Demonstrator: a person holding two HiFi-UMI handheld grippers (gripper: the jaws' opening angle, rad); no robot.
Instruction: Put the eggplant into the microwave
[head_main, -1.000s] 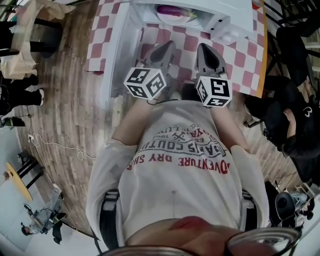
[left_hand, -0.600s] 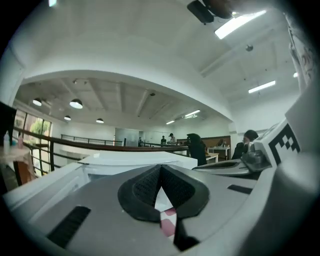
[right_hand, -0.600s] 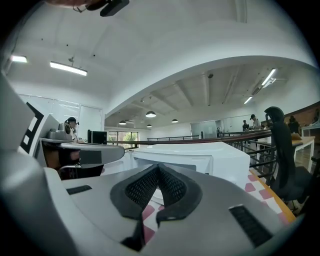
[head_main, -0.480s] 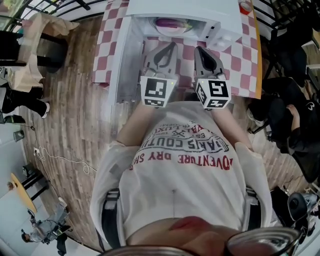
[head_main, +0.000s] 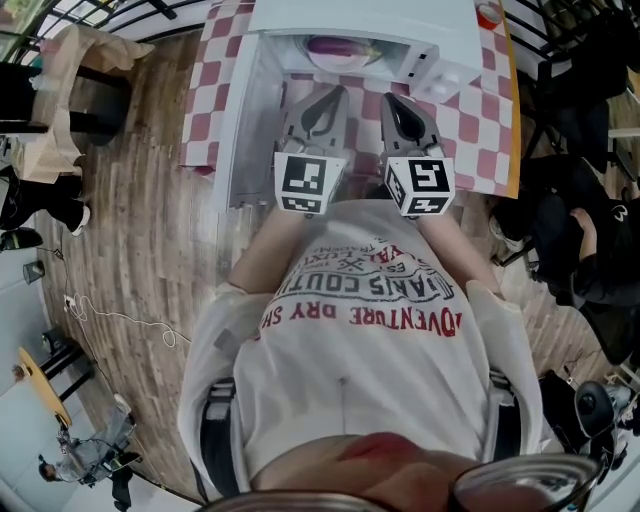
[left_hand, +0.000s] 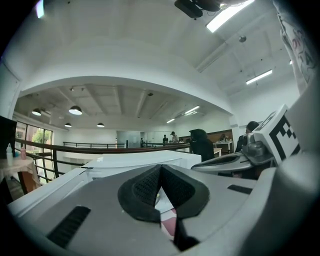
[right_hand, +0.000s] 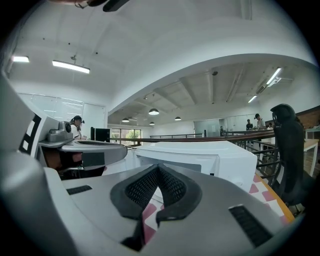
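In the head view the purple eggplant (head_main: 340, 46) lies on a pale plate inside the white microwave (head_main: 440, 25). The microwave's door (head_main: 243, 130) hangs open to the left. My left gripper (head_main: 336, 93) and right gripper (head_main: 388, 100) are held side by side in front of the opening, both pointing at it and both empty. In the left gripper view the left gripper (left_hand: 160, 168) has its dark pads pressed together, with the microwave (left_hand: 135, 162) beyond. The right gripper (right_hand: 158, 168) is likewise shut before the microwave (right_hand: 200, 155).
The microwave stands on a table with a pink-and-white checked cloth (head_main: 475, 125). A person in black (head_main: 590, 250) sits to the right of it. Wooden floor (head_main: 130, 230) lies to the left, and a black railing (right_hand: 260, 145) runs behind the table.
The left gripper has rolled so its marker cube now sits level, and both grippers have risen slightly towards the opening. The eggplant has stayed inside the microwave.
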